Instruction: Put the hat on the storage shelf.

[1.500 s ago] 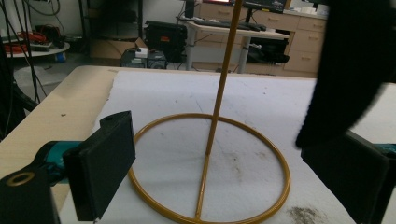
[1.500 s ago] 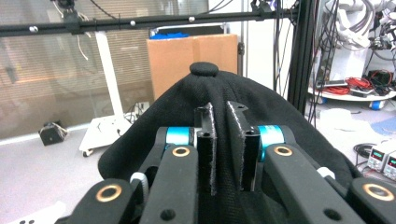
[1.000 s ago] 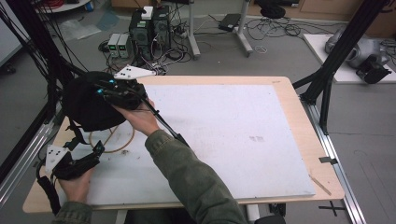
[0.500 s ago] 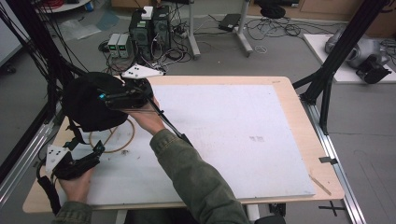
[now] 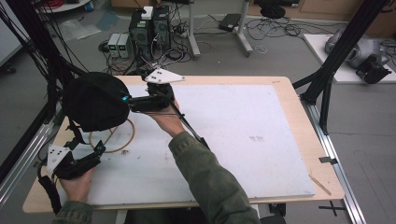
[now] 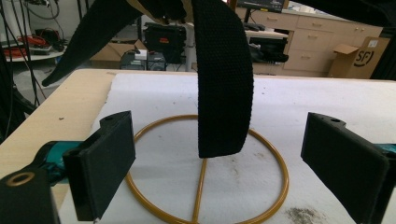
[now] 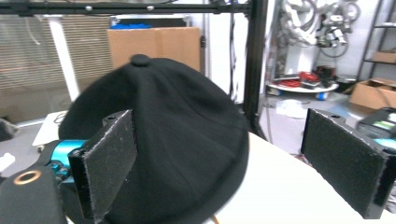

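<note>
Black cloth takes up the left of the high view: a cap (image 5: 95, 100) sits raised on a yellow wire stand (image 5: 112, 137) at the left end of the white surface (image 5: 243, 140). In my right gripper view the cap (image 7: 163, 140) rises in the middle of the frame, its round crown topped by a small button, with a cardboard box behind it in the upper part.

My right gripper (image 5: 135, 103) lies level in the high view, just right of the cap, pointing toward it from the centre-left of the frame. Its fingers (image 7: 109, 163) stand wide apart, having just opened, and they clamp nothing; the cap shows between them, but neither pad presses on it. Whether the tips touch the cloth I cannot tell.

My left gripper (image 5: 95, 151) rests low in the lower left of the high view, held in my left hand (image 5: 77, 184), near the foot of the stand. Its fingers (image 6: 105, 163) are also wide apart, with nothing gripped. In my left gripper view a black woven strap (image 6: 223, 74) hangs down from the top of the frame, its end over the ring of the stand (image 6: 205, 172), which lies on the white surface in the lower middle. The strap hangs between the fingers, clear of both pads.
</note>
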Available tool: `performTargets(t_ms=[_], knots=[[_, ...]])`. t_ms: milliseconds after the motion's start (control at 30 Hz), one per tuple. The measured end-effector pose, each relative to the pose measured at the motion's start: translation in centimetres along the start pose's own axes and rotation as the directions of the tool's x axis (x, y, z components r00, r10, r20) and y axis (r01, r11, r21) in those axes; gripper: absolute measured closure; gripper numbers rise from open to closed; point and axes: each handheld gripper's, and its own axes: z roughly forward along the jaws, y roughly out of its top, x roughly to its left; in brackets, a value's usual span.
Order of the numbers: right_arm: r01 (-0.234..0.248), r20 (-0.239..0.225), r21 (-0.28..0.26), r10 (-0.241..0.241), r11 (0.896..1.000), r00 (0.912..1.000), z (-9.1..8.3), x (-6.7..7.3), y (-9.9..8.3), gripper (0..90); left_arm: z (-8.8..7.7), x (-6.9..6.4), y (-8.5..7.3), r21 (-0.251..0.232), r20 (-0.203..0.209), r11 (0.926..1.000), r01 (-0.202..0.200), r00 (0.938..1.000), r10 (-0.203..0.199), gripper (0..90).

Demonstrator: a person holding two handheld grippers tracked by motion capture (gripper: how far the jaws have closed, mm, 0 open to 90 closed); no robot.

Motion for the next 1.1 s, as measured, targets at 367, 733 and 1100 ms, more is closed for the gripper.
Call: performTargets(t_ms=[367, 733, 1100], knots=[[0.006, 0.181, -0.037, 0.001, 0.999, 0.9835, -7.5, -3.4, -1.2, 10.2, 0.3, -0.3, 0.0, 0.005, 0.005, 1.0, -0.006, 1.0, 0.006, 10.2], [0.014, 0.356, -0.074, 0.014, 0.997, 0.9343, -14.3, -6.2, -3.3, 10.2, 0.4, -0.3, 0.1, 0.001, 0.002, 1.0, 0.005, 1.0, -0.005, 10.3], [0.021, 0.485, -0.124, 0.042, 0.992, 0.8737, -20.1, -8.0, -5.2, 10.2, 0.4, -0.4, 0.1, -0.001, 0.001, 1.0, 0.007, 1.0, -0.007, 10.3]])
